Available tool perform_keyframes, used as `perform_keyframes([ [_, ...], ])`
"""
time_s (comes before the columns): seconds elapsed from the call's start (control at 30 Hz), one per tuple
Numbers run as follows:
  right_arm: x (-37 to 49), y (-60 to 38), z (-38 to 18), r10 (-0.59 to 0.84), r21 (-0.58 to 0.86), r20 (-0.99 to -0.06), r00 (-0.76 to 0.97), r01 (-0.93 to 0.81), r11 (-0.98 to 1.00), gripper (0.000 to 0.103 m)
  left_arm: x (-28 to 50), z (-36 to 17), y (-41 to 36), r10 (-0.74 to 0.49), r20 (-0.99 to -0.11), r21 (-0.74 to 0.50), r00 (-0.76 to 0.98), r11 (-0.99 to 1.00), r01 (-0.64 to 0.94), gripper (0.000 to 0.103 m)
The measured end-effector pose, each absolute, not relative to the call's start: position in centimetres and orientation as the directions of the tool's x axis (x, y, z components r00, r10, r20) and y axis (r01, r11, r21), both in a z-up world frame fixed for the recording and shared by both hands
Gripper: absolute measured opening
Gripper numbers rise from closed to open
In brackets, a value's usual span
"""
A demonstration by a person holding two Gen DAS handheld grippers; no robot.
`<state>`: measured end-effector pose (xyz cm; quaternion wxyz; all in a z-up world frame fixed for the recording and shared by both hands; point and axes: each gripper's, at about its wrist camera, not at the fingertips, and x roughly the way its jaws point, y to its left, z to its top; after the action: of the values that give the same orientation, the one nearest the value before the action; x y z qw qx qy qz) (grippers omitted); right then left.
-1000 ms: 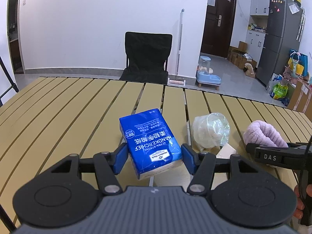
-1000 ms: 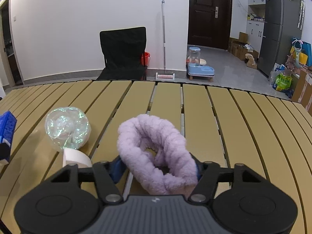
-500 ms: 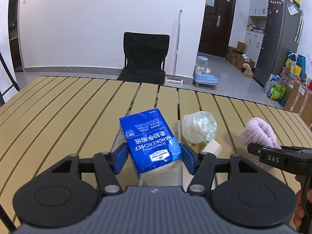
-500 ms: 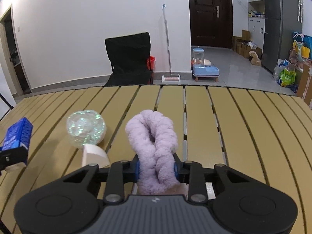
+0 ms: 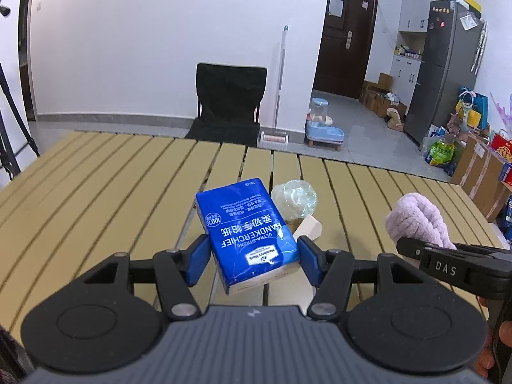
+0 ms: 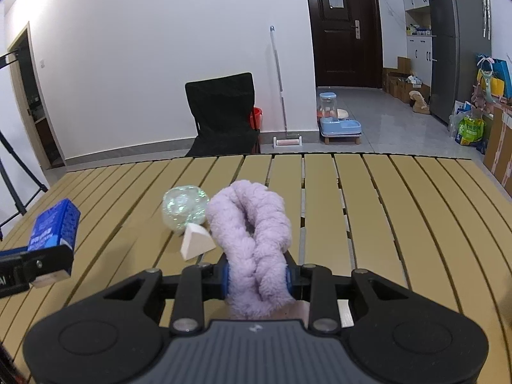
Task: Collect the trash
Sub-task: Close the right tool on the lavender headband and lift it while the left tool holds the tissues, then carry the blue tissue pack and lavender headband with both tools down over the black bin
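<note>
The left gripper (image 5: 252,256) is clenching a blue tissue pack (image 5: 244,228) between its 2 blue pads, in the lower centre of the left wrist view, and is holding it raised off the slatted yellow table (image 5: 96,192). Just behind the pack, a crumpled clear plastic ball (image 5: 296,196) and a pale wedge-shaped block (image 5: 308,227) are lying on the slats, touching or nearly touching each other. At the lower right of that view the right gripper (image 6: 257,280) is showing from the side as a black bar, with fingertips (image 5: 499,336) of the person's hand at the frame edge. In its own view the right gripper is squeezing a fluffy lilac headband (image 6: 252,236), pinching the twisted loop narrow between the pads and holding it upright in the frame's centre, above the table. The ball and block are sitting just left of the headband, and the tissue pack is appearing at the far left. Beyond the table, a black folding chair (image 6: 224,112), a mop (image 6: 281,96), a blue pet feeder (image 6: 339,121) and a dark door (image 6: 345,25) are standing.
</note>
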<state>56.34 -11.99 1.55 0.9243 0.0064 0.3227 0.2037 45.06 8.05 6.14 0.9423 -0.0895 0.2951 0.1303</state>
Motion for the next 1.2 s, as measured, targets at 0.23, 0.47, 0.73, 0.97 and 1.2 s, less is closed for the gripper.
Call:
perform_keyframes([
  [0.23, 51.7, -13.3, 3.9, 0.404, 0.139, -0.575, 0.711, -0.401, 0.905, 0.029, 41.1, 8.7, 6.7, 0.196, -0.556, -0.089, 0.808, 0.952, -0.292, 0.06],
  [0.47, 46.4, -14.4, 5.8, 0.408, 0.125, -0.561, 0.72, -0.414, 0.902, 0.029, 36.8, 10.0, 5.4, 0.185, -0.545, -0.091, 0.818, 0.957, -0.277, 0.06],
  [0.73, 40.4, -15.0, 6.8, 0.408, 0.107, -0.557, 0.723, -0.425, 0.899, 0.029, 32.1, 10.1, 4.0, 0.165, -0.547, -0.099, 0.821, 0.961, -0.259, 0.06],
  [0.97, 35.4, -15.9, 5.8, 0.409, 0.102, -0.574, 0.71, -0.433, 0.896, 0.029, 28.4, 9.0, 2.5, 0.135, -0.56, -0.097, 0.817, 0.969, -0.227, 0.06],
  [1.2, 30.7, -17.0, 4.5, 0.409, 0.107, -0.586, 0.7, -0.433, 0.895, 0.029, 24.6, 7.9, 1.3, 0.108, -0.567, -0.102, 0.816, 0.975, -0.199, 0.06],
])
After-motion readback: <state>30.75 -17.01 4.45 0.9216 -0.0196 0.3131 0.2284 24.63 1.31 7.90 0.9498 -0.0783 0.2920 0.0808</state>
